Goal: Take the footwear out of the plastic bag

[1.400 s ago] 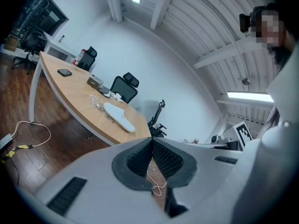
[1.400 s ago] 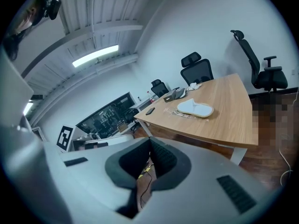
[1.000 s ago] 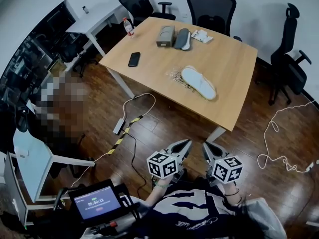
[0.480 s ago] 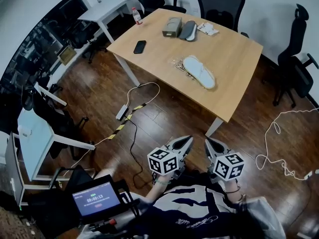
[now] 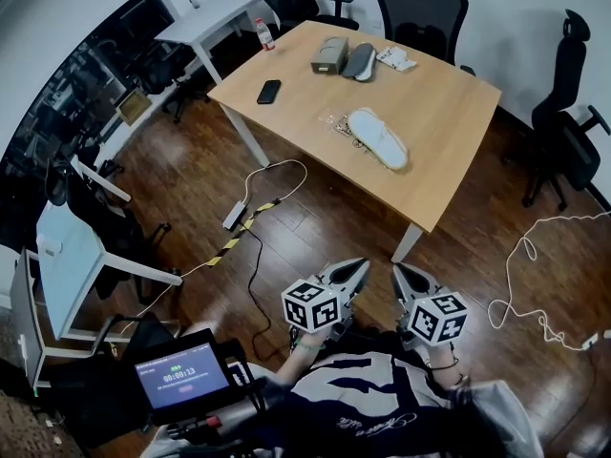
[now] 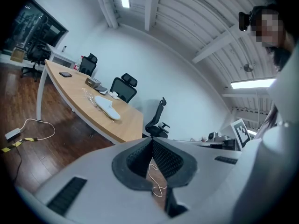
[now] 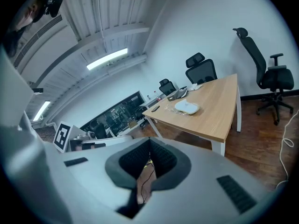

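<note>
A white slipper (image 5: pixel 378 138) lies in a clear crinkled plastic bag (image 5: pixel 340 125) on the wooden table (image 5: pixel 449 113), far ahead of me. Both grippers are held close to my body, well short of the table and above the wood floor. My left gripper (image 5: pixel 358 266) is shut with nothing between its jaws. My right gripper (image 5: pixel 397 272) is shut and empty too. In the left gripper view, the slipper (image 6: pixel 107 107) shows beyond the closed left gripper (image 6: pixel 151 141). The right gripper view shows the slipper (image 7: pixel 187 107) beyond the closed right gripper (image 7: pixel 150 141).
On the table's far side lie a grey box (image 5: pixel 329 55), a dark slipper (image 5: pixel 359 61), a white packet (image 5: pixel 396 59), a phone (image 5: pixel 269 91) and a bottle (image 5: pixel 264 34). Office chairs (image 5: pixel 563 132) ring the table. Cables (image 5: pixel 256 198) and a white cord (image 5: pixel 520 289) cross the floor.
The head view has shifted, so the table now sits slightly higher and further right in the picture. Both grippers stay shut in the same place near my body.
</note>
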Tool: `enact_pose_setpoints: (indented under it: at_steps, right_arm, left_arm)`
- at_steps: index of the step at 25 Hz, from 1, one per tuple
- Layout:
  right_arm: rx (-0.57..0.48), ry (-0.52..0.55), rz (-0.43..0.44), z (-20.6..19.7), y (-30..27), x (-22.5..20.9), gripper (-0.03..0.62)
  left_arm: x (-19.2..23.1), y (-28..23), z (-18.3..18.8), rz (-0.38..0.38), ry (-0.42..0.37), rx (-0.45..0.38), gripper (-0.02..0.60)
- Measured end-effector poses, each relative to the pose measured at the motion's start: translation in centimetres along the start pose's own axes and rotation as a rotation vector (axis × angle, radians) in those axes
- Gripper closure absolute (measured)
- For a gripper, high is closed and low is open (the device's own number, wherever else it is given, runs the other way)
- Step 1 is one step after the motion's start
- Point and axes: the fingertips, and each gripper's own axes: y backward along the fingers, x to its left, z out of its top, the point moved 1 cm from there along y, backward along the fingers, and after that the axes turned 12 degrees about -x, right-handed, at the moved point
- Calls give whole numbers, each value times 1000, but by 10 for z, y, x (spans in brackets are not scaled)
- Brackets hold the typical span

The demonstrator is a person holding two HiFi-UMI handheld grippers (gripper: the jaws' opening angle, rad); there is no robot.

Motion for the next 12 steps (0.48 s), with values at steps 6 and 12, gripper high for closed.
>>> enact_pose_setpoints:
  at_steps: [6, 12]
  right_arm:
    - [-5, -1, 19, -3, 9, 2, 600]
    - [11, 1, 36, 10, -19, 4, 600]
  left_arm:
    - [-10, -1, -6, -5, -22, 10, 578]
    - [6, -12, 16, 1, -16, 4, 578]
